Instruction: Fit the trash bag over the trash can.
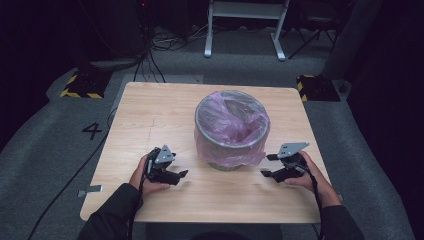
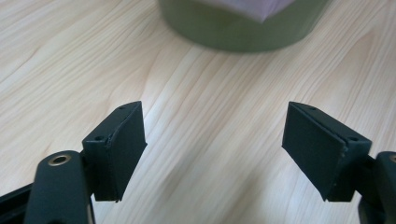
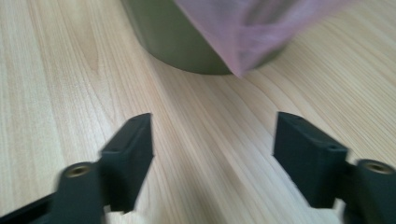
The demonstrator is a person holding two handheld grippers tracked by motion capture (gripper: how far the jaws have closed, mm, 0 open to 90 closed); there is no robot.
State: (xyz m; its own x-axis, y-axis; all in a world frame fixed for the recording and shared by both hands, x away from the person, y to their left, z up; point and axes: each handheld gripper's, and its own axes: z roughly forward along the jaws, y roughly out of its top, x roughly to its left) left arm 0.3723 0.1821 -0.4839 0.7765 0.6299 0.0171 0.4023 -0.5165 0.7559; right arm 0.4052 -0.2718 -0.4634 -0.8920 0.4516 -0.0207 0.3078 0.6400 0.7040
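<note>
From the high view, a round bin (image 1: 231, 131) is standing a little right of the middle of the wooden table (image 1: 150, 115), and a pink bag (image 1: 235, 122) is lining it, its edge folded over the rim and hanging partway down the outside. The left gripper (image 1: 181, 176) and the right gripper (image 1: 266, 165) are resting low on either side of the bin's near part, each pointing inward toward it and each apart from it. That mirrored placing looks like a two-handed job on the bag or the bin, with both tools sitting at the height of the hanging plastic.

In the left gripper view, the left gripper (image 2: 215, 140) is holding its jaws spread wide with bare tabletop between them and nothing pinched. The bin's dull green wall (image 2: 243, 35) is sitting ahead at the top, close to the table (image 2: 70, 56), with a corner of pale pink bag (image 2: 252, 7) drooping over it.

In the right gripper view, the right gripper (image 3: 212, 149) is likewise standing open and empty over the wood (image 3: 56, 84). The bin (image 3: 173, 42) is lying ahead, and a thin, see-through flap of the bag (image 3: 247, 32) is hanging down its side, looking loose and easy to nip
</note>
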